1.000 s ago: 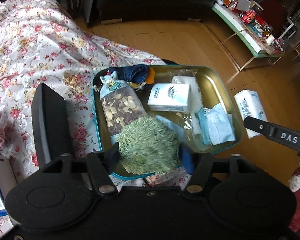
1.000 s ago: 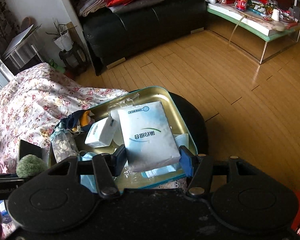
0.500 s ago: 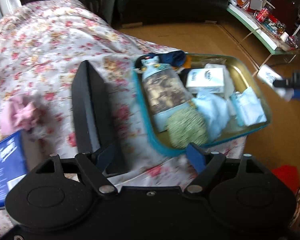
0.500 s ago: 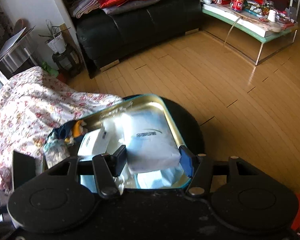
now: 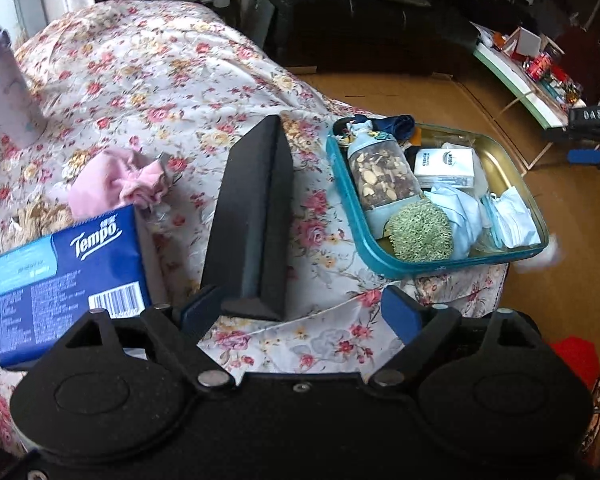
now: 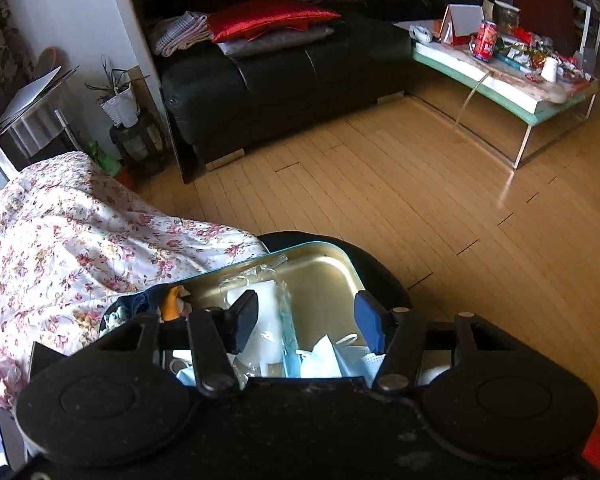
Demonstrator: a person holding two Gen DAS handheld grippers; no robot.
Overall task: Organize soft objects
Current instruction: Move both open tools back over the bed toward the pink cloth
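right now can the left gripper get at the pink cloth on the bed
Probably yes. The left gripper is open and empty, and the pink cloth lies uncovered on the floral bedspread, ahead to its left. The blue Tempo pack sits nearer, so approach from above.

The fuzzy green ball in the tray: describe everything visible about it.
The green ball is round and shaggy, covered in short pale-green tufts like yarn or chenille. It lies in the tray at the near corner, close to the teal rim. It rests against the bottom of the clear nut pouch and the crumpled pale blue cloth beside it. Nothing grips it; the left tongs are open over the bedspread nearby.
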